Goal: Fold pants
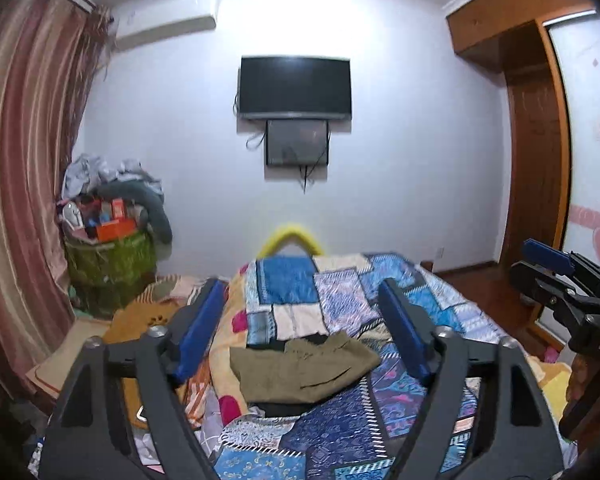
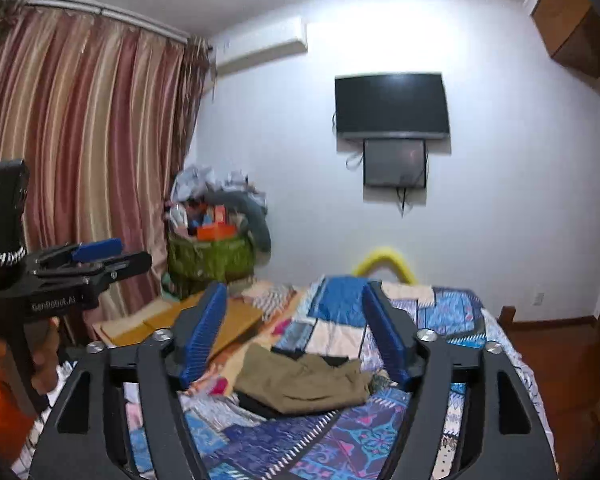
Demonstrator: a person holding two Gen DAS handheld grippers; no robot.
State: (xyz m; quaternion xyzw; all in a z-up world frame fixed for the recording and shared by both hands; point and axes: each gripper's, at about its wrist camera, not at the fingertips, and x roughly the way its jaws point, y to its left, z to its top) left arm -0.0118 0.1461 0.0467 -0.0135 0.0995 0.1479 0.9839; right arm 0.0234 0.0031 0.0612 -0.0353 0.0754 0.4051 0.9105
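Note:
Olive-green pants (image 1: 304, 368) lie folded in a compact bundle on the patchwork bedspread (image 1: 340, 292), with a dark layer showing under them. They also show in the right wrist view (image 2: 304, 384). My left gripper (image 1: 302, 304) is open and empty, held above the bed short of the pants. My right gripper (image 2: 294, 306) is open and empty, also raised above the pants. Each gripper shows at the edge of the other's view: the right one (image 1: 548, 258) and the left one (image 2: 100, 250).
A green basket (image 1: 112, 268) piled with boxes and clothes stands at the bed's far left by striped curtains (image 1: 24, 160). A TV (image 1: 296, 86) hangs on the far wall. A yellow arch (image 1: 290, 236) rises behind the bed. A wooden wardrobe (image 1: 536, 128) is at right. Cardboard (image 2: 204, 316) lies left of the bed.

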